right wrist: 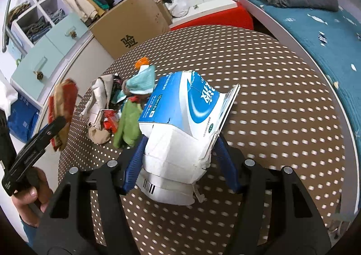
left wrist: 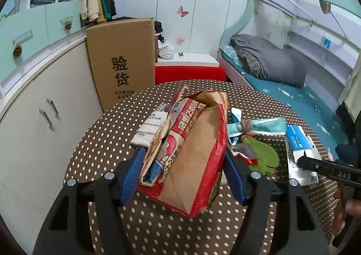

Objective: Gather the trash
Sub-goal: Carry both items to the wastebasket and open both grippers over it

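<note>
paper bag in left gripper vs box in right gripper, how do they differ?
Colour: the paper bag is brown kraft with red printed panels; the box is white with blue print.
Form: the bag is crumpled soft paper with an open, ragged top; the box is stiff card, flattened and torn at one edge.
Holder: the bag sits in the left gripper, the box in the right gripper.
Shared: both are clamped between blue pads above the dotted table.

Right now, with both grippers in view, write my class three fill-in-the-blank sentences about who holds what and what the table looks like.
1. The left gripper is shut on a red and brown paper ____.
2. The right gripper is shut on a blue and white ____.
3. The table has a brown cover with white ____.

Missing words: bag; box; dots
</note>
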The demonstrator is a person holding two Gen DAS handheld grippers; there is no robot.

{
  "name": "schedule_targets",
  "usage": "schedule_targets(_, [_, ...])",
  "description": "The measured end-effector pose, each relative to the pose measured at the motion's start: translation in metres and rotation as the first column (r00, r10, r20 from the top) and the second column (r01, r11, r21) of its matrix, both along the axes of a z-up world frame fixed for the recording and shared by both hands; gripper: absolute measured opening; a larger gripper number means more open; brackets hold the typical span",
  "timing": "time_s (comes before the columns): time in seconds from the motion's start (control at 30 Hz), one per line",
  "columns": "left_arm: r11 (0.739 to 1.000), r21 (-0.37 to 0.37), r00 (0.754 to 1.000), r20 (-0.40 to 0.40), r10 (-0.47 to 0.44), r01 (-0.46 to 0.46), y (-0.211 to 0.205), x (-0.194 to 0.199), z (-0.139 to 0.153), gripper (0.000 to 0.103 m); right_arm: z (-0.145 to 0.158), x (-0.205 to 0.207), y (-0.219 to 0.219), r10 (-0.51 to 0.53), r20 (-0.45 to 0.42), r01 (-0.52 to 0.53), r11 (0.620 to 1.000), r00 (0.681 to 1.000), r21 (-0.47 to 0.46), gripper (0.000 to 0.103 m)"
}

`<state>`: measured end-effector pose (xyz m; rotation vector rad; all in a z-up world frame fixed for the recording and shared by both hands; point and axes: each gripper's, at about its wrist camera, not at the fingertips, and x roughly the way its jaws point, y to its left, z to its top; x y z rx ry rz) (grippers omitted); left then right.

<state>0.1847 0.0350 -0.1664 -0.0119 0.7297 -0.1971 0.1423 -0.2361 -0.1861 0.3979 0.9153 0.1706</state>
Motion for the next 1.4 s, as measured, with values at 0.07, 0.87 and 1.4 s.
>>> schedule_targets(0.07, [1.0, -0.012, 1.0, 0.004, 0.005, -0.005, 0.001, -0.005, 0.004, 0.066, 0.003, -0.005, -0.009, -0.012, 0.009, 0.012, 1.0, 1.0, 0.004, 0.061])
schedule_targets(0.87, [0.988, -0.084, 0.992, 0.038, -0.124, 0.127, -0.115, -0.026, 0.049, 0.066, 0.048, -0.032, -0.161, -0.185, 0.164, 0.182, 0.983, 0.969, 0.031, 0.061])
schedule_targets(1.4, [0.946, -0.063, 0.948, -0.015, -0.319, 0.317, -0.253, 0.012, 0.031, 0.066, -0.073, 0.014, -0.287, -0.343, -0.081, 0.346, 0.938, 0.936, 0.024, 0.062])
